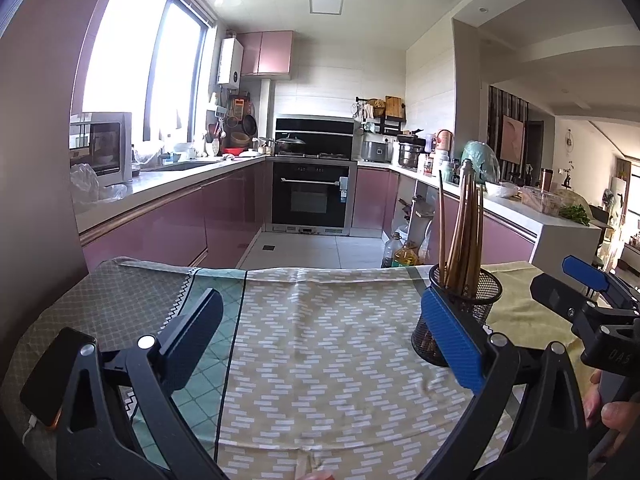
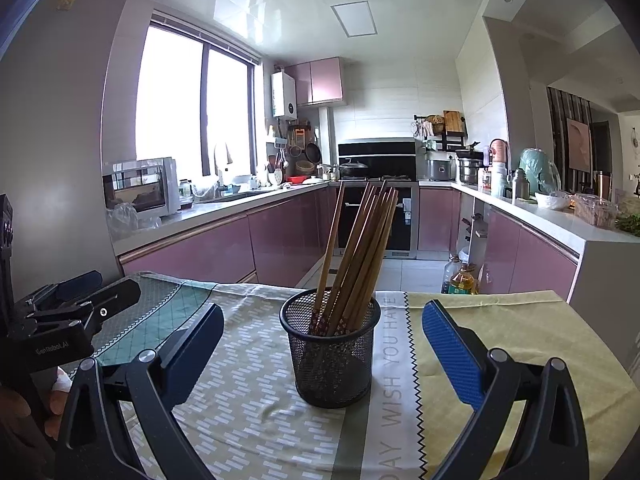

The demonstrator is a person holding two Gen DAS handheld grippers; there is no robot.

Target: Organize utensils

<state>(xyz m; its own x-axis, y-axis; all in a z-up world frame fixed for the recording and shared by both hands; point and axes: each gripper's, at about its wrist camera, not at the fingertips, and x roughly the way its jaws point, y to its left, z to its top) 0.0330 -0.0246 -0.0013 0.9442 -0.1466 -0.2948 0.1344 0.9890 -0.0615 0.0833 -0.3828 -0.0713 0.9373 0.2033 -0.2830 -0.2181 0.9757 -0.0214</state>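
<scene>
The black mesh cup (image 2: 331, 346) is seen standing upright on the bench, on the patterned cloth (image 2: 248, 408). A bunch of brown chopsticks (image 2: 356, 256) is held inside it. The sticks are stood on end, so their long way runs up and down, and the tops are tipped a little to the right and away from the right claw (image 2: 322, 344).

The right claw is held wide open and nothing is gripped in it. The cup is found straight ahead of it, right in the middle of the gap between the two fingers. The cup is not touched by either finger; a bit of cloth can be seen on each side.

The left claw (image 1: 320, 344) is also held wide open and empty. From this claw, the cup (image 1: 460, 312) is seen off to the right, partly hidden behind the blue right finger (image 1: 452, 340). Only bare cloth (image 1: 320, 360) lies straight ahead of the left claw. The right claw (image 1: 576, 284) can be seen further to the right, past the cup.

So the right claw is judged to be the better placed one, since the cup is lined up with it. The left claw would have to be swung to the right first. No loose utensils are seen on the cloth, so the sorting may be nearly done.
</scene>
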